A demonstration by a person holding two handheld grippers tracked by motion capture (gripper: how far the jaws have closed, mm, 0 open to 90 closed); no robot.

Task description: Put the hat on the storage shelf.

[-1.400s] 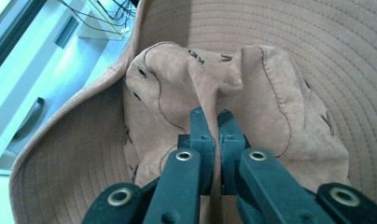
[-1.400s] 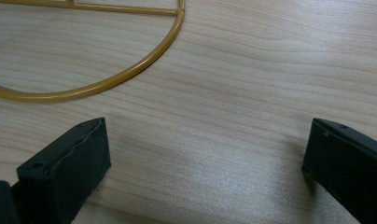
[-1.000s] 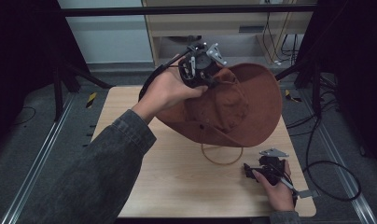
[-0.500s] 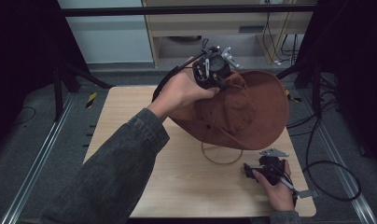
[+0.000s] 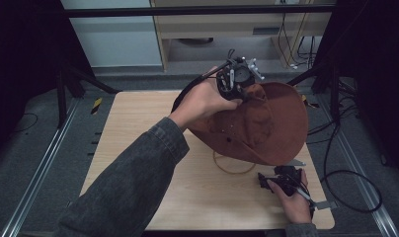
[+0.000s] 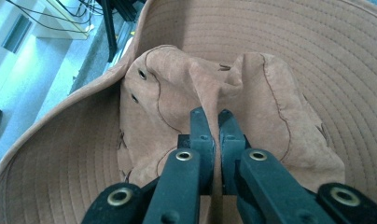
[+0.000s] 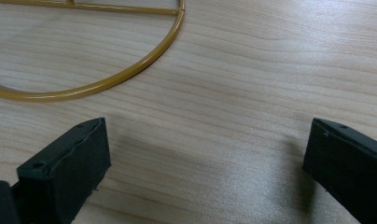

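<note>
- The left gripper (image 6: 213, 114) has its jaws pinched tight on a fold of the brown hat (image 5: 266, 123), at the crown; the hat hangs from it above the far right part of the wooden table (image 5: 138, 148).
- The right gripper (image 7: 205, 154) rests on the table's near right corner, jaws wide apart with nothing between them.
- A gold wire ring (image 7: 107, 81) lies on the wood; the hat's brim hides its far part in the high view.

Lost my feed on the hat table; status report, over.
Left gripper shut on crown of brown suede wide-brimmed hat, held above wooden table. Right gripper open, low over table. Gold wire ring stand under hat; nothing blocking.
</note>
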